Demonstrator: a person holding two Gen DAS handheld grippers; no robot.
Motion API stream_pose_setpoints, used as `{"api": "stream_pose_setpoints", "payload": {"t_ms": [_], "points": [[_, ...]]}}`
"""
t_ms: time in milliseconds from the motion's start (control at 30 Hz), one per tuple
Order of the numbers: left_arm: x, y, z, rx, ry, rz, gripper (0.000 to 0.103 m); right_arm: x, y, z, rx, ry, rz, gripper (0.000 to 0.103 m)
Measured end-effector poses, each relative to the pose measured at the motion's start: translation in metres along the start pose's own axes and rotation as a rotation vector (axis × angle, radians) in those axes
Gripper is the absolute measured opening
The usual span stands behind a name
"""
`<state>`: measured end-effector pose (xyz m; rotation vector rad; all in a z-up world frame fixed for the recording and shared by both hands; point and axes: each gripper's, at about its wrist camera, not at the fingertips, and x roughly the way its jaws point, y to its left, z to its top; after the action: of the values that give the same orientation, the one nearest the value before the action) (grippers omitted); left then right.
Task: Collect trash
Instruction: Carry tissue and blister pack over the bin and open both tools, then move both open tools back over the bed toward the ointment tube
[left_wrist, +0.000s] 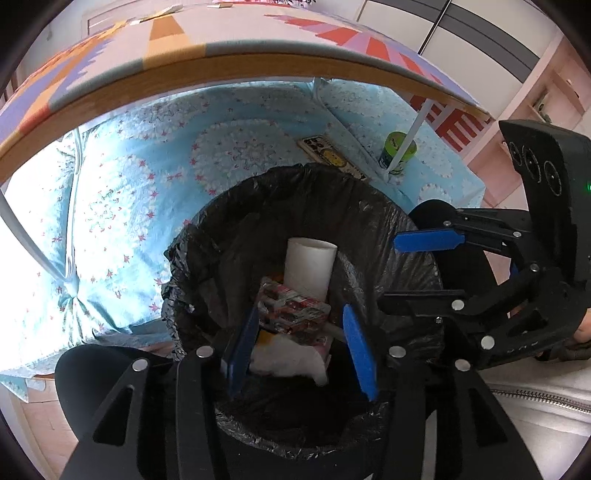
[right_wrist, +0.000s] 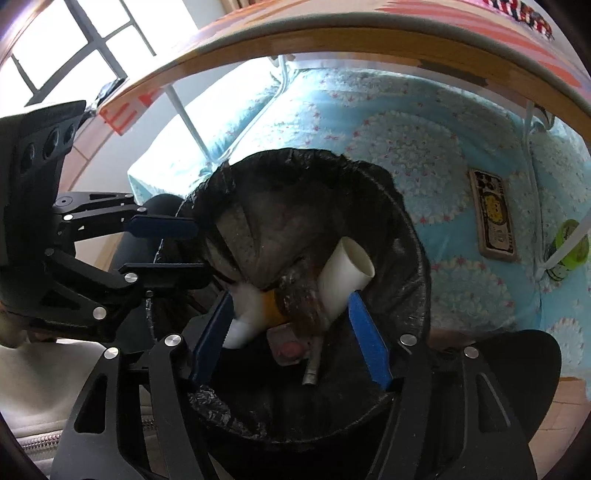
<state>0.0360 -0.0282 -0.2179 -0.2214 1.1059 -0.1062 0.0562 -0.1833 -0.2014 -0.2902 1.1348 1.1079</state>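
Note:
A bin lined with a black bag (left_wrist: 388, 229) stands beside the bed; it also shows in the right wrist view (right_wrist: 406, 236). Inside lie a white tube (left_wrist: 310, 267), a red-and-white wrapper (left_wrist: 291, 310) and white tissue (left_wrist: 280, 358). The right wrist view shows the tube (right_wrist: 347, 273), a small metal piece (right_wrist: 310, 373) and a clear packet (right_wrist: 288, 350). My left gripper (left_wrist: 301, 321) hangs open over the bin mouth, empty. My right gripper (right_wrist: 291, 310) is open over the bin from the other side, empty; it also shows in the left wrist view (left_wrist: 410, 269).
A low folding table (left_wrist: 221, 62) with a patterned top stands over the blue flowered bedspread (left_wrist: 147, 184). A phone in a printed case (left_wrist: 332, 155) and a green can (left_wrist: 399, 151) lie on the bedspread beyond the bin. Wooden floor lies to the right.

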Motion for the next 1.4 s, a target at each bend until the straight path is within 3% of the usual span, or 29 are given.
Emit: {"api": "stream_pose_setpoints", "payload": {"t_ms": [600, 1067, 1400], "points": [[-0.061, 0.001, 0.022, 0.065, -0.150, 0.052, 0.046, -0.054, -0.002, 0.016, -0.005, -0.129, -0.025, 0.065], [-0.123, 0.009, 0.066, 0.155, -0.303, 0.103, 0.046, -0.100, -0.002, 0.053, -0.066, -0.251, -0.056, 0.065], [-0.139, 0.031, 0.103, 0.175, -0.353, 0.156, 0.046, -0.107, -0.005, 0.085, -0.081, -0.302, -0.057, 0.065]]}}
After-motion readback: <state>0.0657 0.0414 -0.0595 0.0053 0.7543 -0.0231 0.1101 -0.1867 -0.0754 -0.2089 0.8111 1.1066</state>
